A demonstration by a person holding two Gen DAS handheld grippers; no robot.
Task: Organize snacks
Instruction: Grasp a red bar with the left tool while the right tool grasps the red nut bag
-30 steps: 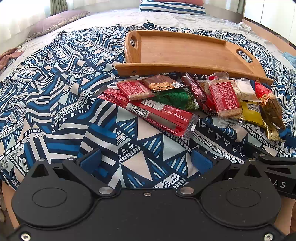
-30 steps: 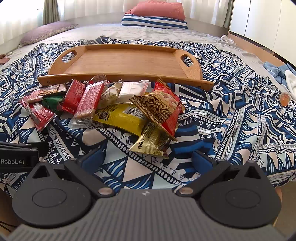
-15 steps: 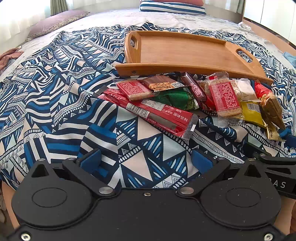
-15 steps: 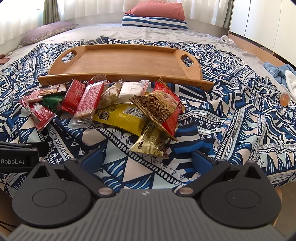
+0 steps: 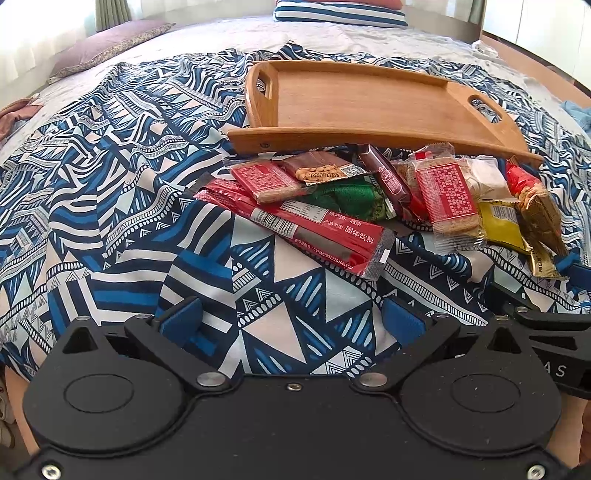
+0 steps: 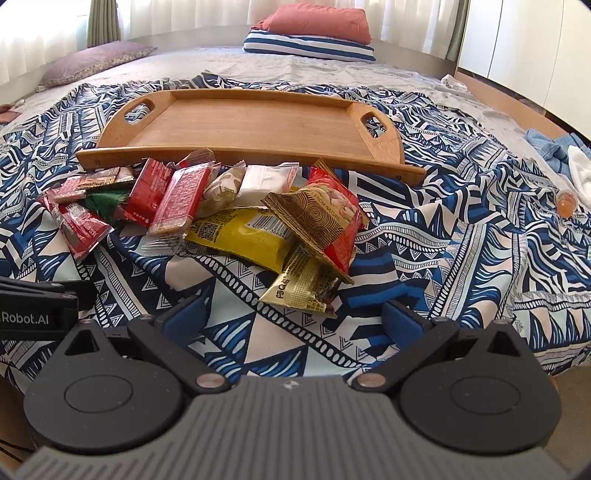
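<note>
A pile of snack packets lies on the patterned bedspread in front of an empty wooden tray (image 5: 362, 107) (image 6: 258, 122). Nearest my left gripper (image 5: 291, 319) is a long red sachet (image 5: 314, 236), with a green packet (image 5: 347, 195) and red bars (image 5: 445, 192) behind it. Nearest my right gripper (image 6: 293, 319) are a gold packet (image 6: 299, 286), a yellow packet (image 6: 243, 236) and a red peanut bag (image 6: 332, 218). Both grippers are open and empty, hovering just short of the pile. The left gripper's body shows at the right wrist view's left edge (image 6: 33, 310).
The blue and white bedspread (image 5: 110, 184) covers the bed's near half. Pillows (image 6: 310, 33) lie at the far end. A small orange item (image 6: 565, 201) and blue cloth (image 6: 557, 147) lie at the right. The bed's front edge is just under the grippers.
</note>
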